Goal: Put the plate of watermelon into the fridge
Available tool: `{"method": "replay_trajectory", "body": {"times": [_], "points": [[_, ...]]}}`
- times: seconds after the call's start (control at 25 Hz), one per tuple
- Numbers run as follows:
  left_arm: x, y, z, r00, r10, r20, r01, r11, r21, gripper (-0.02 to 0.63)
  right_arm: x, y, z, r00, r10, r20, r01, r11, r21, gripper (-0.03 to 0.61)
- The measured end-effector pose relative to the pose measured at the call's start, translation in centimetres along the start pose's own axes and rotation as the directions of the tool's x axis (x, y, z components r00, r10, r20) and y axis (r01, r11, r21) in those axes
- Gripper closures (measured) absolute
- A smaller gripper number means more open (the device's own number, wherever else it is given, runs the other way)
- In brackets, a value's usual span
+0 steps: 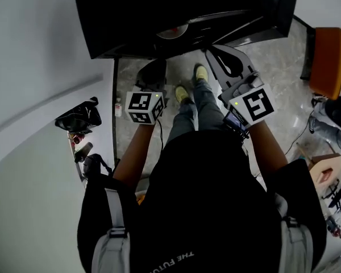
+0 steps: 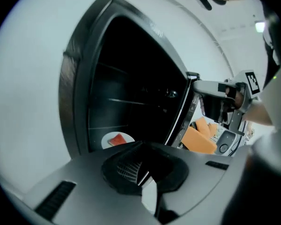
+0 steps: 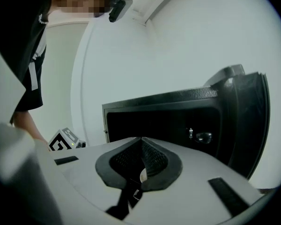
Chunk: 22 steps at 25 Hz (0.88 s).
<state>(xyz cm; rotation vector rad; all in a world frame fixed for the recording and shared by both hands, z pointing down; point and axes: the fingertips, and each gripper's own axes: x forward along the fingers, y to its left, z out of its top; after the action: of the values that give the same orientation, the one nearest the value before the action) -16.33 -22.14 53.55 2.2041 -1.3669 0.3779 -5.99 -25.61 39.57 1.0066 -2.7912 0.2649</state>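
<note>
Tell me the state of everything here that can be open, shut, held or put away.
Fridge: door open.
Plate of watermelon: inside, on a low shelf, not held.
Left gripper: shut, empty.
Right gripper: shut, empty.

Left gripper (image 2: 143,172): jaws pressed together, nothing between them, pointing at the open black fridge (image 2: 131,93). Low inside sits the white plate (image 2: 106,142), with a red watermelon slice (image 2: 116,139) on it. Past the door edge (image 2: 180,111) is the right gripper (image 2: 196,83), with orange shapes (image 2: 199,139) below.
</note>
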Motion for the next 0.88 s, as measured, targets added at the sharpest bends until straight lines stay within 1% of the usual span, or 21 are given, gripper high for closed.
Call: {"method": "replay_trajectory", "body": {"times": [0.2, 0.36, 0.56, 0.72, 0.88], "points": [[-4.0, -1.2, 3.4, 0.997, 0.027, 0.069, -0.029, 0.999, 0.023, 0.603, -1.3, 0.8, 2.9, 0.999, -0.016, 0.035, 0.017, 0.999, -0.036, 0.565], [-6.9, -1.8, 5.6, 0.988, 0.040, 0.147, -0.048, 0.997, 0.056, 0.603, -3.0, 1.6, 3.6, 0.999, -0.037, 0.020, 0.038, 0.998, -0.050, 0.565], [-9.1, -3.6, 9.2, 0.970, 0.069, 0.234, -0.100, 0.987, 0.124, 0.603, -6.5, 0.6, 7.6, 0.989, -0.088, 0.118, 0.098, 0.992, -0.080, 0.565], [-10.1, -4.1, 10.0, 0.963, 0.077, 0.258, -0.115, 0.984, 0.136, 0.604, -9.0, 0.4, 8.2, 0.987, -0.105, 0.125, 0.118, 0.988, -0.102, 0.565], [-11.3, -4.7, 9.7, 0.965, 0.055, 0.256, -0.101, 0.981, 0.168, 0.603, -12.5, -0.1, 6.7, 0.989, -0.130, 0.074, 0.135, 0.989, -0.061, 0.565]]}}
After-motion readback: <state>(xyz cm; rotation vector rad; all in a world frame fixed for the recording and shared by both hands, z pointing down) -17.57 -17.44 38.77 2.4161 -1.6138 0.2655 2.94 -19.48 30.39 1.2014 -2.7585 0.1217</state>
